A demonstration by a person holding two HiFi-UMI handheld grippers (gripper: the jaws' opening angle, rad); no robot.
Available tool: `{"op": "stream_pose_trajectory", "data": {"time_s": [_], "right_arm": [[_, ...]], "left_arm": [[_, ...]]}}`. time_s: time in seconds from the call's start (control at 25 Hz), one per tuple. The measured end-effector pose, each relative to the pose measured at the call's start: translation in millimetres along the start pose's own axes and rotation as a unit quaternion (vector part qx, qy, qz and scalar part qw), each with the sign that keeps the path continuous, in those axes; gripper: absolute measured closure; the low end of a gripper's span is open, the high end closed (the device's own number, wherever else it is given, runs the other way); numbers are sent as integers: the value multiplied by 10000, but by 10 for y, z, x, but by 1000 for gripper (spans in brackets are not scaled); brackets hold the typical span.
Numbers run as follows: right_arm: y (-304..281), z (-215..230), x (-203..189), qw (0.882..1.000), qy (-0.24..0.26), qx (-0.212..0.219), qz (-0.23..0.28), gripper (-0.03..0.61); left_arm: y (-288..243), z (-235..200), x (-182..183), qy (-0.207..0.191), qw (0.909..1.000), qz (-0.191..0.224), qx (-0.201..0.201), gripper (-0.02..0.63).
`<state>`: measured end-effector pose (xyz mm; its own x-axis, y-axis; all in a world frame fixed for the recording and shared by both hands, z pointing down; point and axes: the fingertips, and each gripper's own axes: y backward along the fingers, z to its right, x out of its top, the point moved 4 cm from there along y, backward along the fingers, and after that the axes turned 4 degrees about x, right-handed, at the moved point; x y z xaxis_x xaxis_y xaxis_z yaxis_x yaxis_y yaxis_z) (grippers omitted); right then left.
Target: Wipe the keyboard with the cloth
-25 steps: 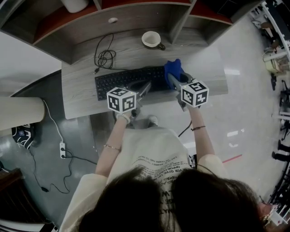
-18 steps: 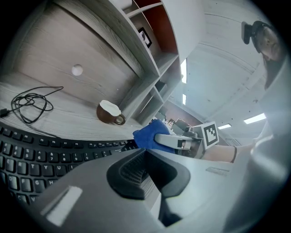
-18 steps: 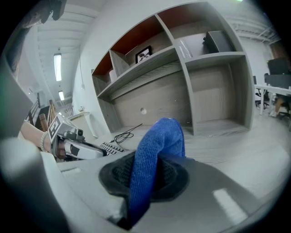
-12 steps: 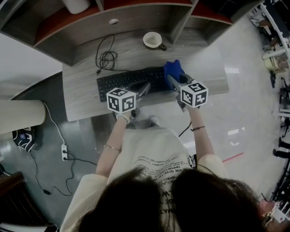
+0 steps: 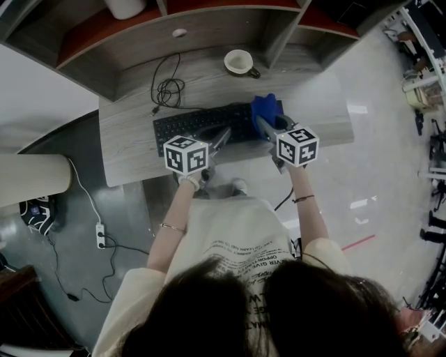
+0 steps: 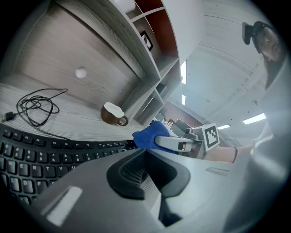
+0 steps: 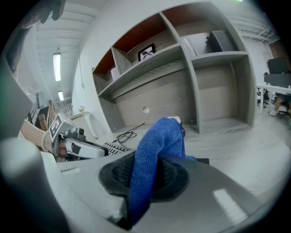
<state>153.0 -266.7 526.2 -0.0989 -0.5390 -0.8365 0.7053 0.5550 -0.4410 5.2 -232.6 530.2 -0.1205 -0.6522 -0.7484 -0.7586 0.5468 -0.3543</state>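
1. The blue cloth sits bunched on the right end of the black keyboard, covering the keys there.
2. The right gripper pinches the cloth: in the right gripper view a fold of it runs up between the two jaws, which press on it from both sides.
3. The keyboard lies along the front half of the grey wood-grain table, its long side parallel to the table's front edge.
4. The left gripper is above the keyboard's front edge near its middle, well apart from the cloth. Its jaws are pressed together with nothing between them.
5. Behind the keyboard, a coiled black cable lies on the table to the left.
6. A brown cup with a pale inside stands behind the cloth, handle to the right. Whether it holds anything cannot be told.
7. A shelf unit with red-backed compartments rises at the table's rear; one compartment holds a small framed picture, another a white round container.
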Motion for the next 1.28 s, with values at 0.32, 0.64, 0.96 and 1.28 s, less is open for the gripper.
{"op": "stream_pose_trajectory", "data": {"time_s": [0.32,0.64,0.96,1.28], "right_arm": [[-84,-106,-4,10000,-27,-18,-9,520],[-192,-214,-1,10000,-53,-30,5,520],[-268,-303,-14,10000,-74,-61,10,520],[-326,-379,-34,9999,-111,-87,38,520]], "left_arm": [[131,-78,26,-9,10000,9,6,617],[247,-186,20,-14,10000,-26,8,617],[322,-266,22,-13,10000,-43,-1,615],[421,-336,24,-32,10000,-62,2,617]]}}
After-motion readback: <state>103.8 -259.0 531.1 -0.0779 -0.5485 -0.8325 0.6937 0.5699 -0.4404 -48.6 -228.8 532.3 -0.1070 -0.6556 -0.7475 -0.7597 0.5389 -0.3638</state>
